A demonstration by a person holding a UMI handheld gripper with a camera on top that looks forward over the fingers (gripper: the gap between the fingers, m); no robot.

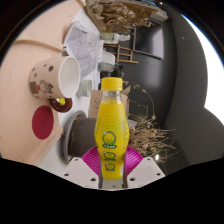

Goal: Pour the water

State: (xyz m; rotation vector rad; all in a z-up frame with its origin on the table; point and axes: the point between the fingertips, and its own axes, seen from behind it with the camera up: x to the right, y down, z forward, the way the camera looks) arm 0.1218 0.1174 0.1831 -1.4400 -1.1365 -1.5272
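A yellow bottle [110, 125] with an orange cap and a green label stands upright between my fingers. My gripper [110, 162] is shut on the yellow bottle, with the pink pads [92, 158] pressing its lower body on both sides. A white mug [57, 77] with a spotted pattern lies tilted to the left beyond the fingers, its opening turned toward the bottle. Whether the bottle rests on the surface or is lifted is hidden.
A dark red round coaster [42, 123] lies on the pale table to the left. A grey cup-like container [76, 133] sits just left of the bottle. Dry twigs [150, 135] lie to the right, and more dried plants [118, 14] stand at the far side.
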